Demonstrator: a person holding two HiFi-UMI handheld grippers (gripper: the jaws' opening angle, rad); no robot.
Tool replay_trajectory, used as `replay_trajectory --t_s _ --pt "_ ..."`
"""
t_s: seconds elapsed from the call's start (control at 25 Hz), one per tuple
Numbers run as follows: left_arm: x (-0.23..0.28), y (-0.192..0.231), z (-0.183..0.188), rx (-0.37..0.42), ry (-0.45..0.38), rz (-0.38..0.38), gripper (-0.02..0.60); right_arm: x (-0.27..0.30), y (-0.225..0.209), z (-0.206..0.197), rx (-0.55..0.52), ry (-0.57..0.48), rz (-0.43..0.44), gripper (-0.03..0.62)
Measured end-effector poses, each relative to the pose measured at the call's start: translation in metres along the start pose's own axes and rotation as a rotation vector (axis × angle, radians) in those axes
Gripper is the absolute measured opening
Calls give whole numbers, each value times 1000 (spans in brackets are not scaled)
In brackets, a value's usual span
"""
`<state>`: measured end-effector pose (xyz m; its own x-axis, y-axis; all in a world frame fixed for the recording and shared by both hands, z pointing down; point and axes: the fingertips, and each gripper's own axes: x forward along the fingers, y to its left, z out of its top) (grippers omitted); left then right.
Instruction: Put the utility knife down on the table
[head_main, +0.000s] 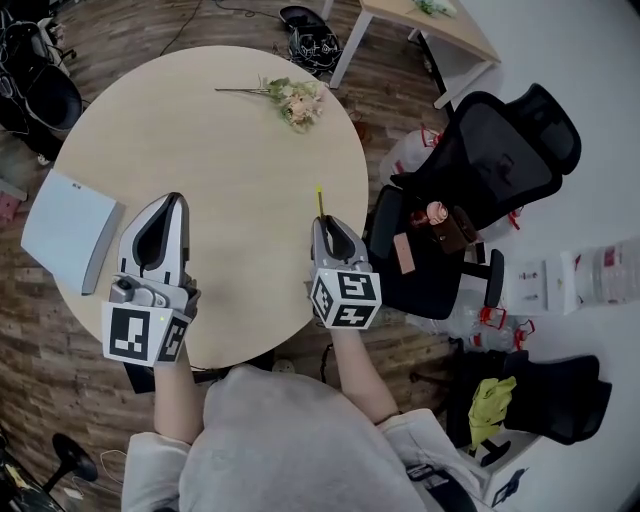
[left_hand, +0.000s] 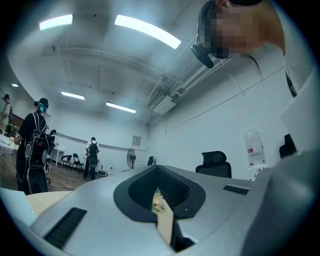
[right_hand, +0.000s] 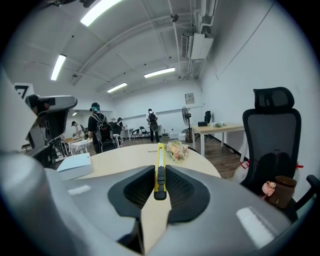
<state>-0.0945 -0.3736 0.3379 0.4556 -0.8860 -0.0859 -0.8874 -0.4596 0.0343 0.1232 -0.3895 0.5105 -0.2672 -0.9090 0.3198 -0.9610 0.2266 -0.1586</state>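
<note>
The utility knife (right_hand: 159, 172) is held clamped in the right gripper (head_main: 326, 222) over the table (head_main: 220, 170) edge. The left gripper (head_main: 172, 200) is closed on nothing.

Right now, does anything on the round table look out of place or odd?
The white box at the table's left edge seems to stick out past the rim. A flower sprig lies flat on the far side. Nothing looks spilled.
</note>
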Motion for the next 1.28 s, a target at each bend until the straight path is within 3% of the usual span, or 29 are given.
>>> replay_trajectory --t_s 0.76,1.28 --pt "2 32 -31 -29 69 50 8 61 -6 -123 -13 332 -28 75" --pt "-2 54 -43 -43 94 84 8 83 -3 -151 -43 434 -38 75"
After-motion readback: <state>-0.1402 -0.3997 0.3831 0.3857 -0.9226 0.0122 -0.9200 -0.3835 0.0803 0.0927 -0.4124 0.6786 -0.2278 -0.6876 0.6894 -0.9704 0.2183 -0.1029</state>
